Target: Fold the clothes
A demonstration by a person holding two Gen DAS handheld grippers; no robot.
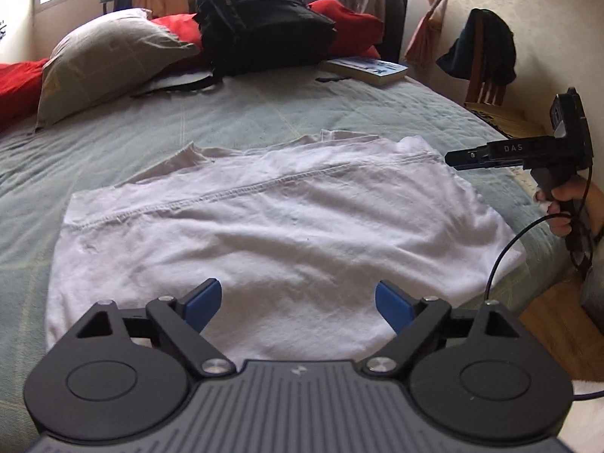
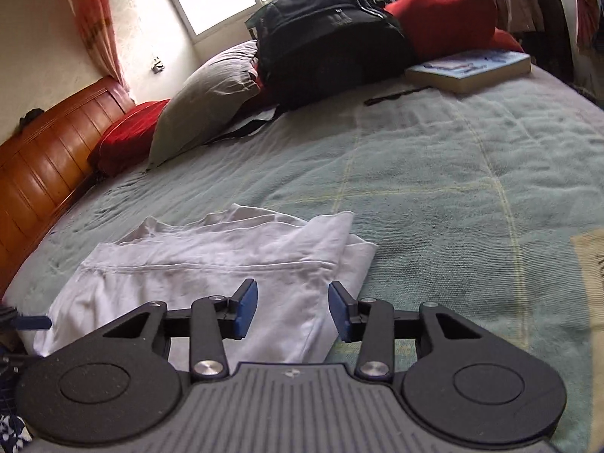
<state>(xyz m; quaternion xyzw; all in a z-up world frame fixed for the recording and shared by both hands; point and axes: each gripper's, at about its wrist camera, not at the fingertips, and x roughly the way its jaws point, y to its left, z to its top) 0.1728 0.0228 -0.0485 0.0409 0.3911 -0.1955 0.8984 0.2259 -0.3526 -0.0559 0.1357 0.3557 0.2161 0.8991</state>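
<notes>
A white garment (image 1: 264,226) lies folded flat on the green bedspread (image 1: 245,120), with a stitched hem running across it. My left gripper (image 1: 298,296) hovers over its near edge, open wide, with nothing between the blue pads (image 1: 205,302). At the right, a hand holds my right gripper (image 1: 458,159) side-on just past the garment's right edge. In the right wrist view that gripper (image 2: 293,304) is open above the garment's (image 2: 211,264) near right corner, its pads apart and gripping no cloth. A blue pad of the left gripper (image 2: 34,321) shows at the left edge.
A black backpack (image 1: 260,19), a grey pillow (image 1: 109,56), red cushions (image 1: 351,26) and a book (image 1: 368,70) lie at the far side of the bed. A wooden headboard (image 2: 49,166) stands on the left. A chair with a dark garment (image 1: 479,49) stands beside the bed, on a wooden floor (image 1: 543,309).
</notes>
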